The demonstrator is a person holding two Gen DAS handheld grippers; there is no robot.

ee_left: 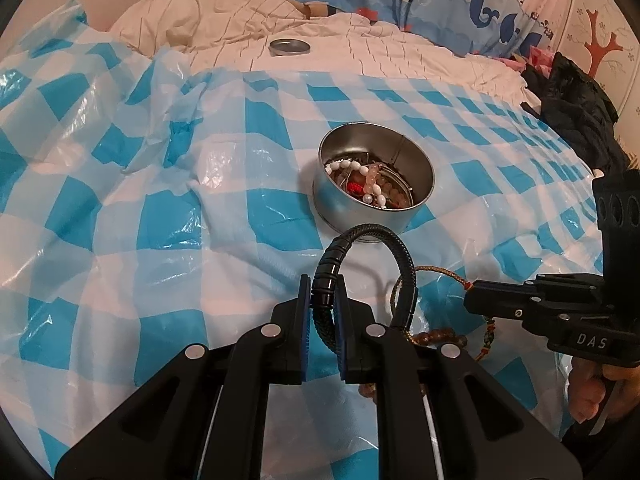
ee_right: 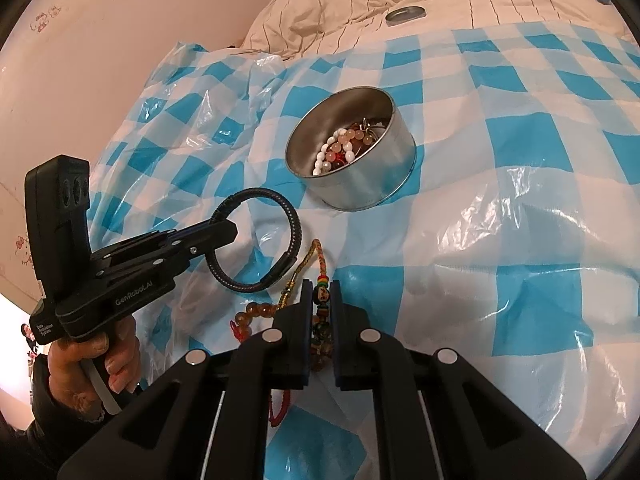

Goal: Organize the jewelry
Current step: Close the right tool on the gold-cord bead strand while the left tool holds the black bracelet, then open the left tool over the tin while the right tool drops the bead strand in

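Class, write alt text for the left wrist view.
The left hand-held gripper is shut on a black bracelet above a blue checked sheet. Beyond it stands an open tin of beads; the right hand-held gripper is at the right.

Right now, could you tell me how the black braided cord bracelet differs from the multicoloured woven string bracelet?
The black braided cord bracelet is one dark colour; the multicoloured woven string bracelet mixes gold, red and green with beads. The black one holds a stiff open ring and is lifted; the string one trails limply onto the blue-and-white checked plastic sheet. The left gripper pinches the black one, the right gripper the string one. Both are outside the round metal tin.
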